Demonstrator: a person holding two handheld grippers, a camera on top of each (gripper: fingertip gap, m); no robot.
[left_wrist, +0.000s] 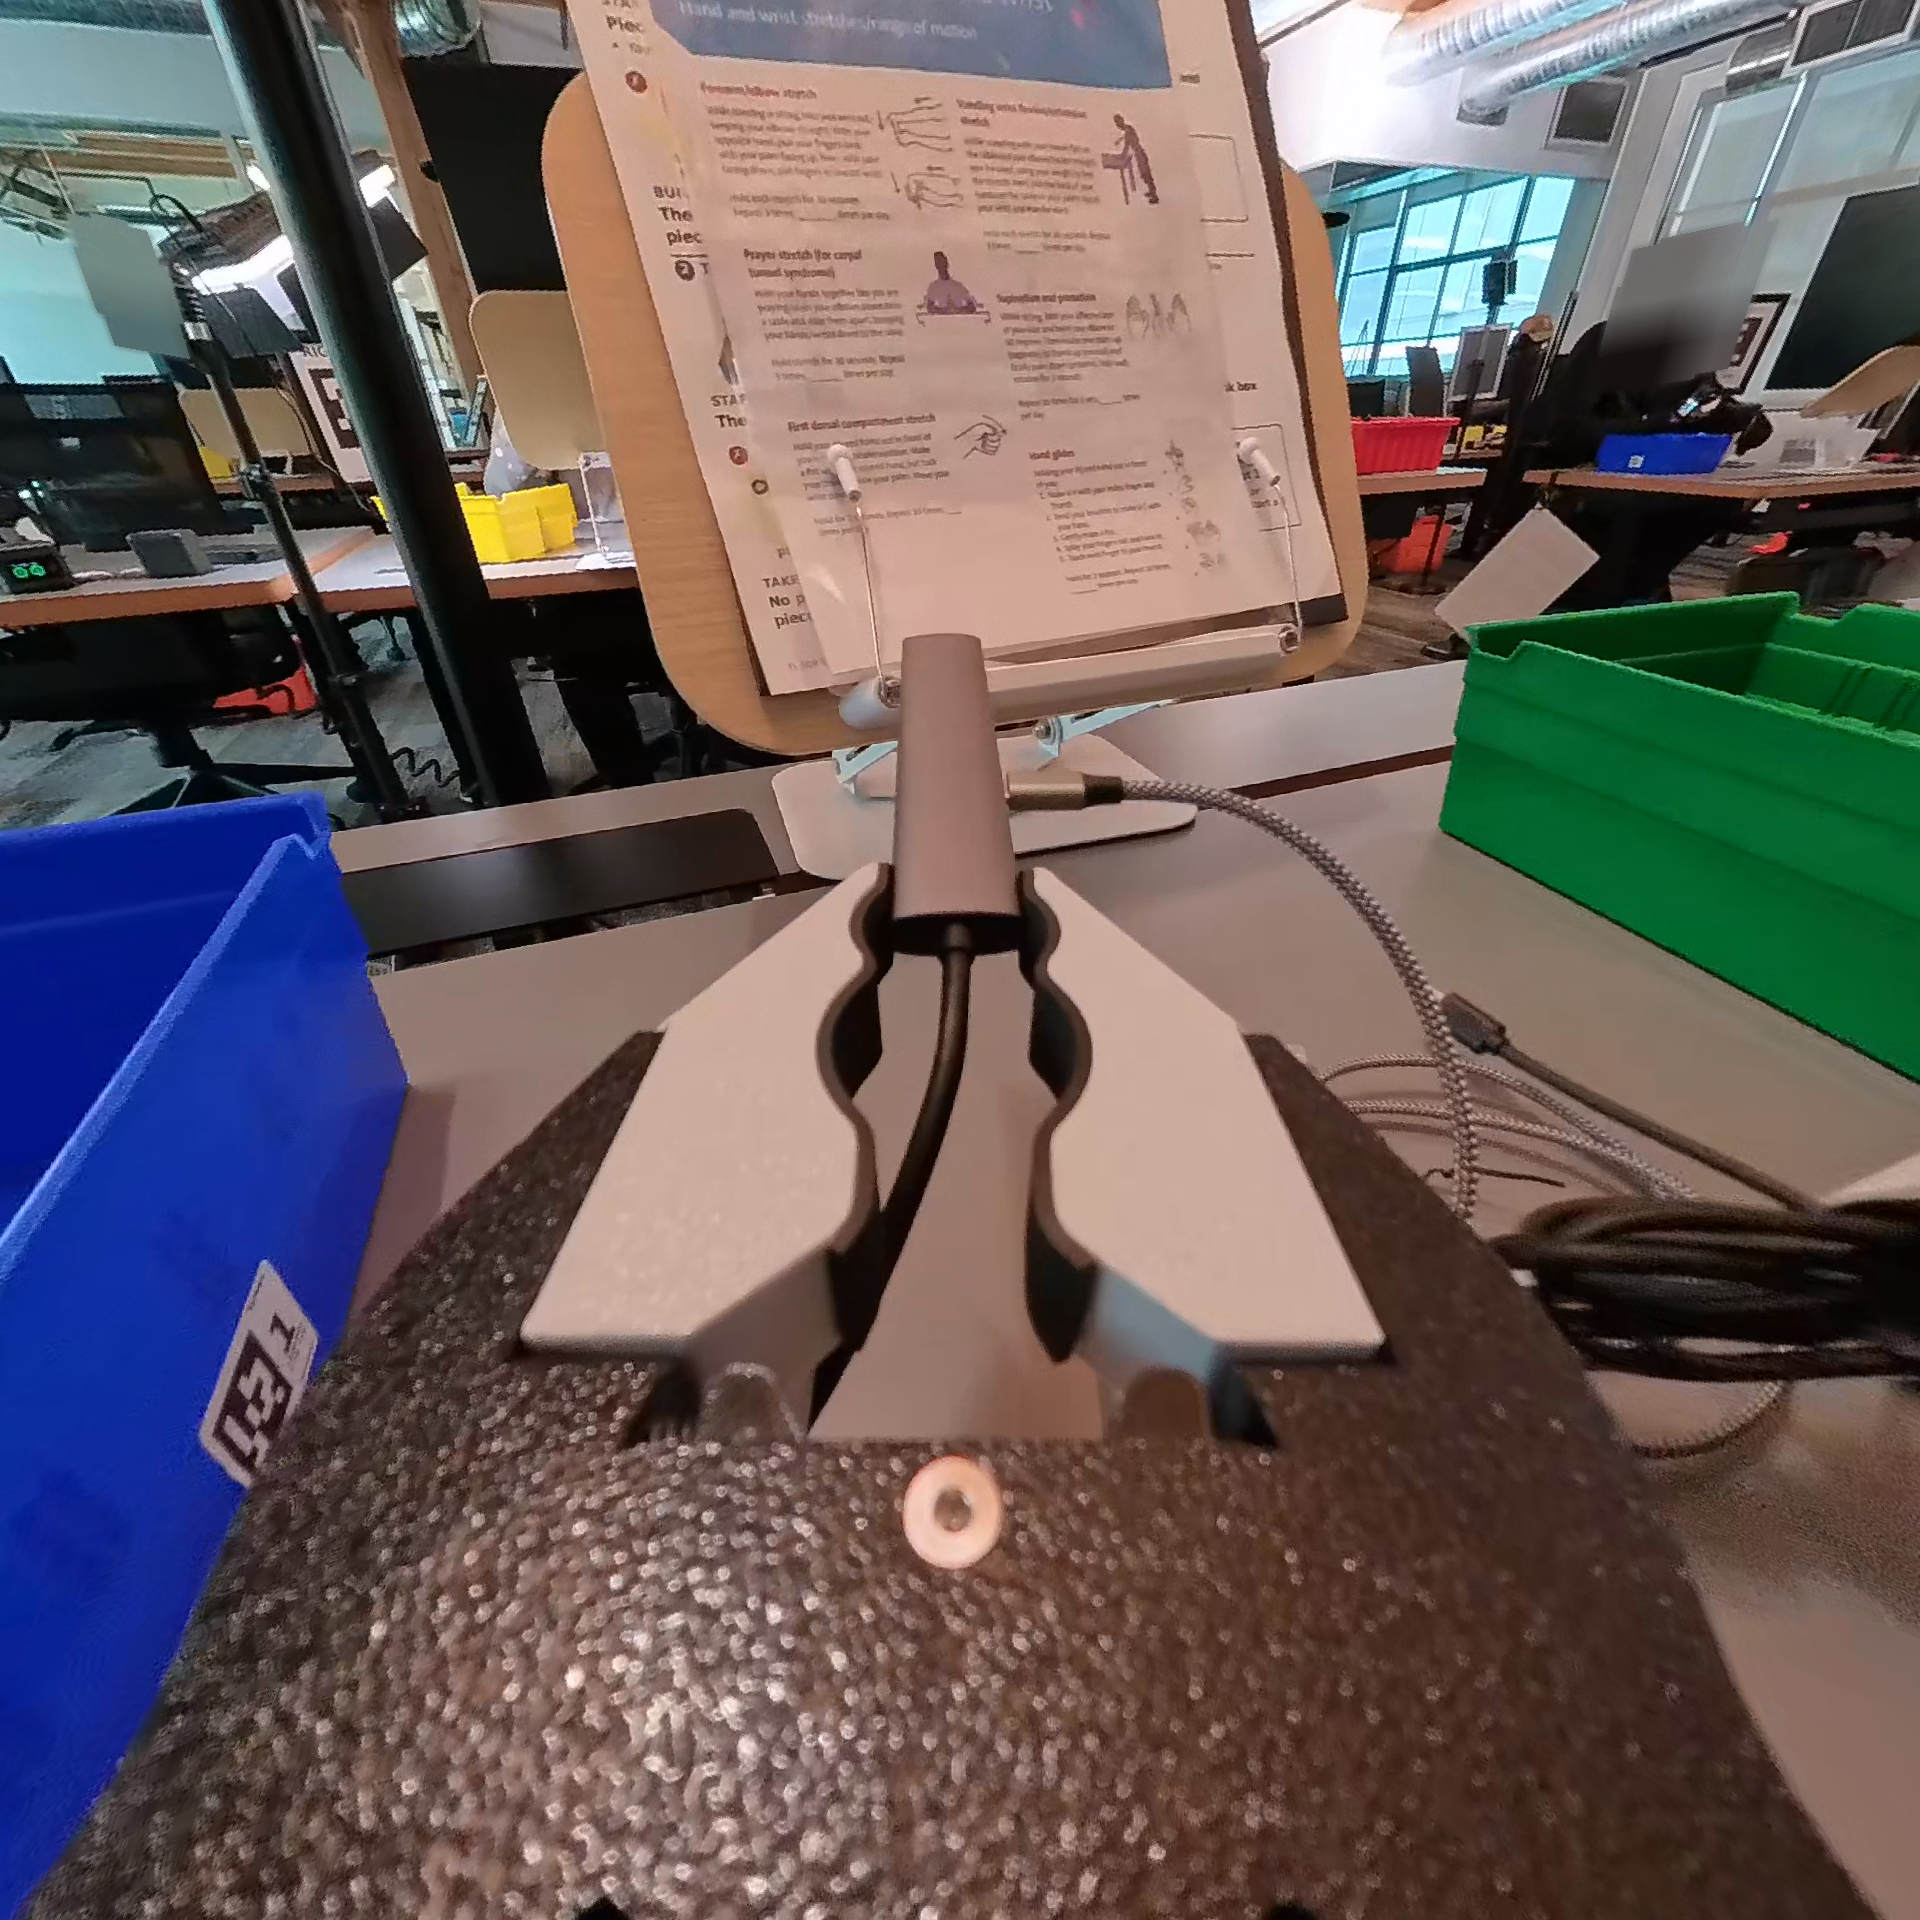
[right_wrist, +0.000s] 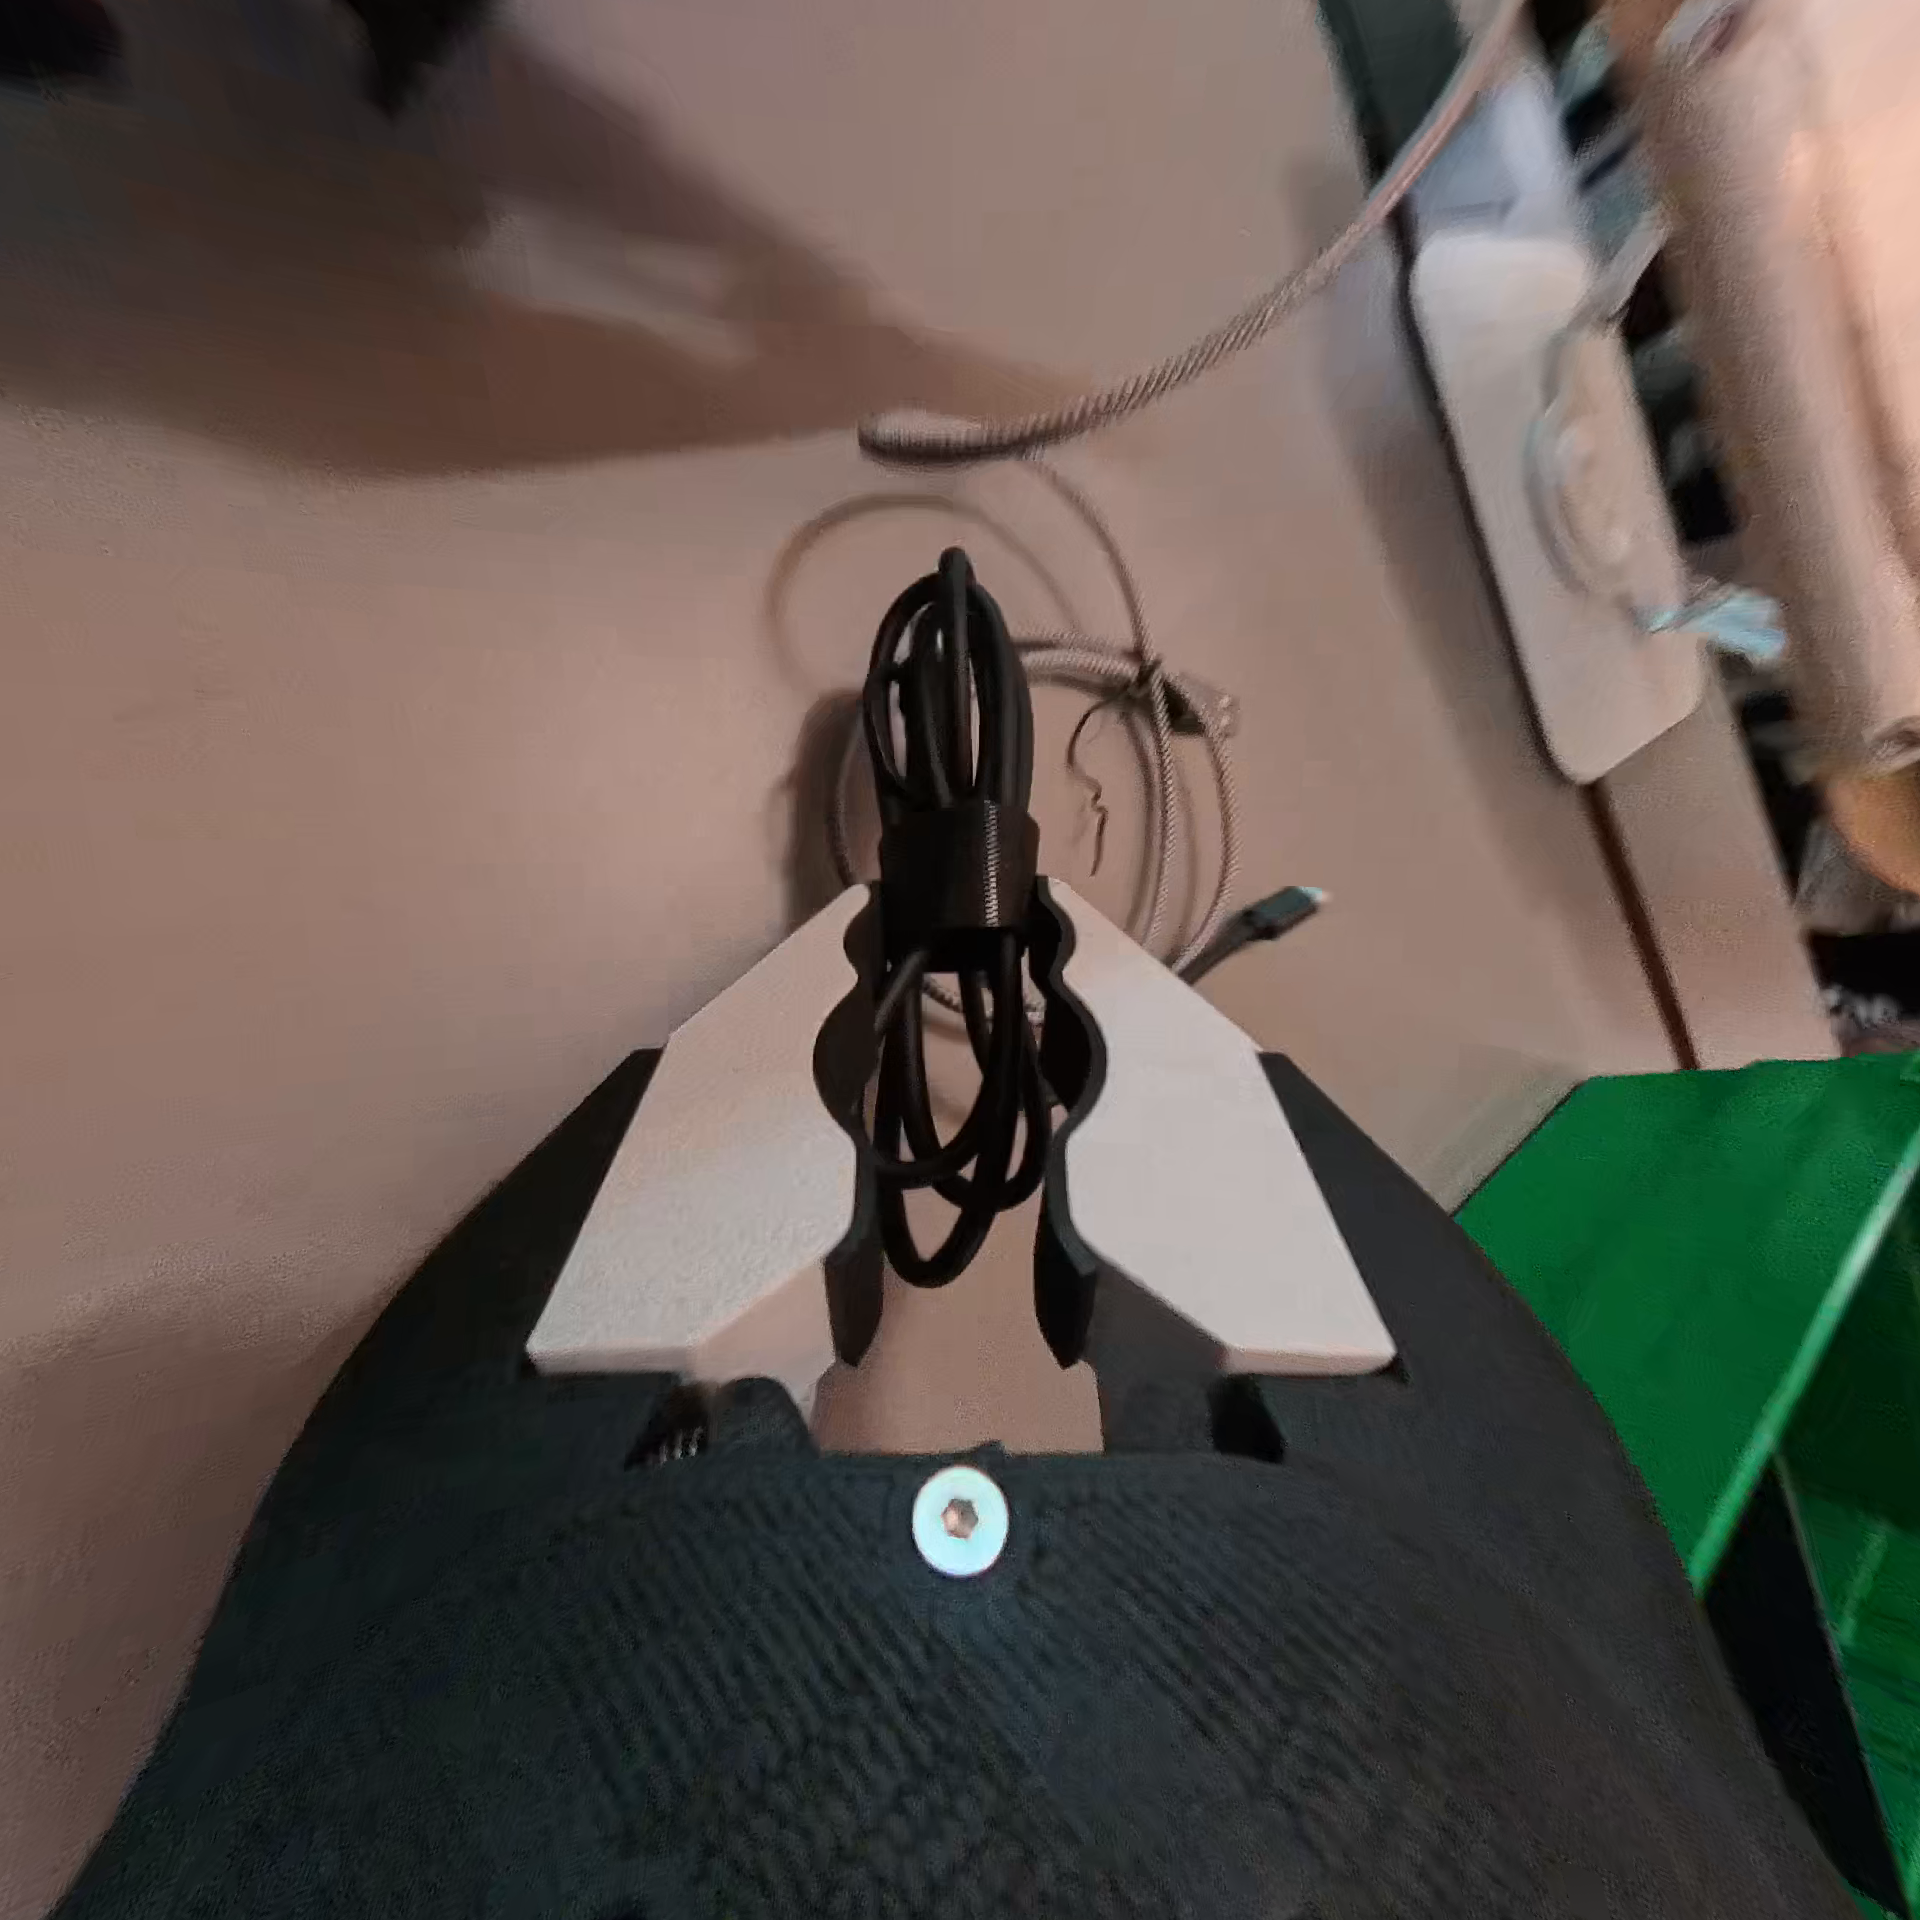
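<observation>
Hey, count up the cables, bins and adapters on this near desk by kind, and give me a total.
Cables: 2, black cable bundle in the right hand-held gripper, braided grey cable on the desk.
Bins: 2, blue bin, green bin.
Adapters: 1, grey adapter in the left hand-held gripper.
Total: 5

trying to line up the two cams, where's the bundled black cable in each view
Left wrist view: the bundled black cable lies at the right edge, below the middle, partly cut off.
Right wrist view: the bundled black cable is at the centre, clamped between the right gripper fingers, its strap at their tips.
Shared landmark: the green plastic bin, on the right in both.
</observation>
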